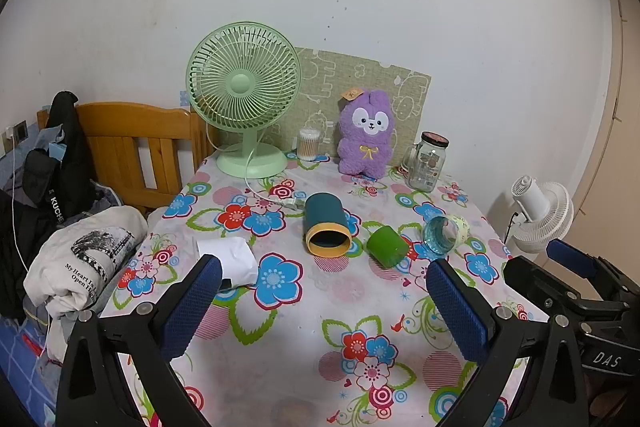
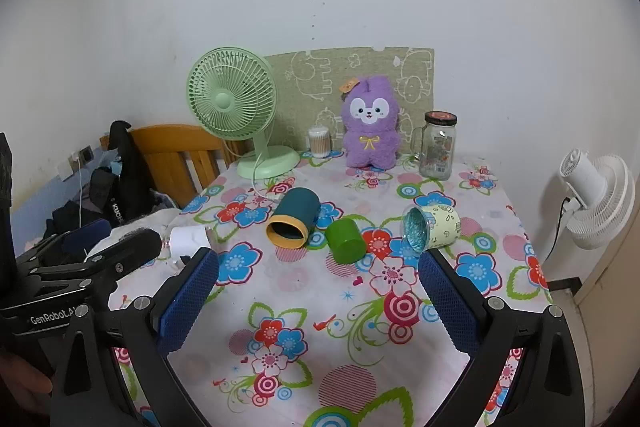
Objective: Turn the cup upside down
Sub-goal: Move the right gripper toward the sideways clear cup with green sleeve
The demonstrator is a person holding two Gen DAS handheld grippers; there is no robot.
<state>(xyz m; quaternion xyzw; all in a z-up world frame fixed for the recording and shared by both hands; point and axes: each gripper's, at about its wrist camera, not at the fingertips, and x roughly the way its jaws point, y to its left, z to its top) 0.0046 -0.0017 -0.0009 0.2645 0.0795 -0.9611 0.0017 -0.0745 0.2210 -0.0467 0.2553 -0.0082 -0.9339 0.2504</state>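
Fingers spread wide on both tools, nothing between the blue pads. Left gripper (image 1: 324,311) hovers over the near part of the table; right gripper (image 2: 318,301) likewise, just beside it — its black frame shows at the right edge of the left wrist view.

Three cups lie on their sides in a row across the middle of the flowered tablecloth (image 1: 304,339), all ahead of the fingers and untouched:
- teal cup (image 1: 325,223) with a yellow rim, leftmost, mouth facing the cameras
- green cup (image 1: 387,246), middle, lying near the teal one, apart from it
- clear blue-tinted cup (image 1: 445,233) with a pale patterned sleeve, rightmost, mouth turned toward the left gripper's side

Further out:
- crumpled white paper (image 1: 230,259) near the table's left edge, just past the left gripper's left finger
- white cable (image 1: 262,189) running from the green fan (image 1: 244,95) toward the teal cup
- back row along the wall — green fan, cotton-swab tub (image 1: 309,143), purple plush (image 1: 366,133), glass mug jar (image 1: 428,161) with a lid, patterned mat (image 1: 360,83) leaning behind them
- wooden bed frame (image 1: 132,143) and piled clothes (image 1: 80,259) left of the table
- white fan (image 1: 540,217) standing off the table's right side
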